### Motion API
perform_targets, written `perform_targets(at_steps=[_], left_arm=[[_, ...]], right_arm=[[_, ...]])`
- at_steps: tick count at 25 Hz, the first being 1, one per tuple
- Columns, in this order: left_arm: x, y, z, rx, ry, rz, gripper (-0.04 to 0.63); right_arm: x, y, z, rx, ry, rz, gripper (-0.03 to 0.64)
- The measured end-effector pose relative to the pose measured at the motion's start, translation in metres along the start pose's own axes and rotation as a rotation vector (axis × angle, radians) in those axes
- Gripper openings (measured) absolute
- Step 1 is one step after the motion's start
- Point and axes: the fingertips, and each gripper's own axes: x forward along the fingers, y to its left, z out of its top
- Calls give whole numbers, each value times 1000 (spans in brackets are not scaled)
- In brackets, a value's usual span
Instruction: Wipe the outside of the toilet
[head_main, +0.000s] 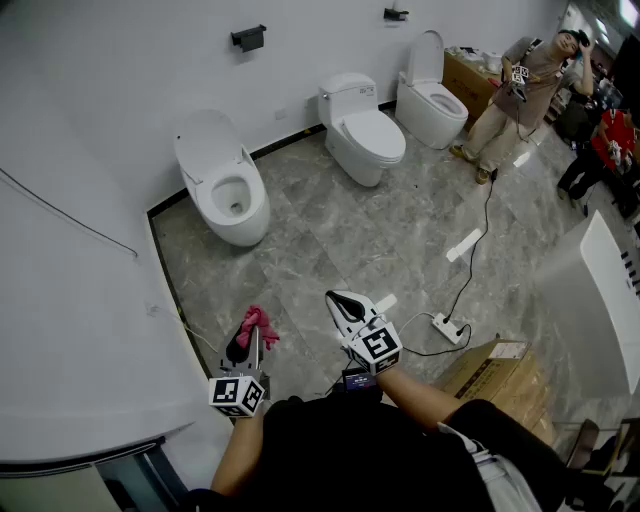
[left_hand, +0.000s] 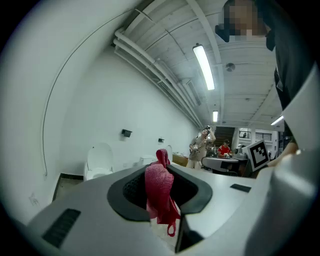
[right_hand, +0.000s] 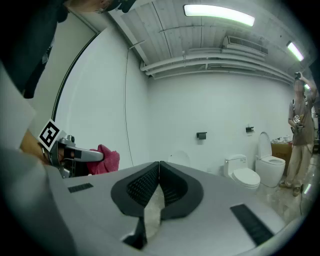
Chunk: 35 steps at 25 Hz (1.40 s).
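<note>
Three white toilets stand along the far wall: an open one (head_main: 225, 190) at left, a lidded one (head_main: 362, 130) in the middle, and an open one (head_main: 430, 100) at right. My left gripper (head_main: 247, 338) is shut on a pink-red cloth (head_main: 258, 325), low in the head view and far from all three. The cloth (left_hand: 159, 192) hangs between its jaws in the left gripper view, with the left toilet (left_hand: 99, 162) behind. To its right, my right gripper (head_main: 338, 302) is shut with nothing in it; its jaws meet (right_hand: 159, 167). The cloth (right_hand: 107, 160) shows at left there.
A person (head_main: 525, 90) stands by the right toilet, another in red (head_main: 605, 150) farther right. A power strip (head_main: 447, 327) with a cable lies on the grey floor, next to a cardboard box (head_main: 500, 375). A white fixture (head_main: 600, 300) is at right, a white curved wall (head_main: 80, 330) at left.
</note>
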Motion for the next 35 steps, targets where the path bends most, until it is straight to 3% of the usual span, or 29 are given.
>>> perform_targets(at_steps=[3,10,14,21,25,35], left_arm=[[-10,-15,-12,-18,11,-23,103],[-16,-24,1,-44,-39,-43,103],[-20,-32,1,-28,-44,-55,103],[-12,-43,2,-20,-56,-31,101],[-2,-44,7,0,-62,-13,101],[24,-40,-7,-20,-21,27,103]], right_arm=[[-20,4,5,33,5,-31,34],[-50,13,6,14,11,-53,34],[-61,12,8,34,-22,-60,34],[-70,0,4,28,-24,-36,34],[-72,-25,6,20,-33,-87,34],[-59,-55,-5,62,-7,-57,34]])
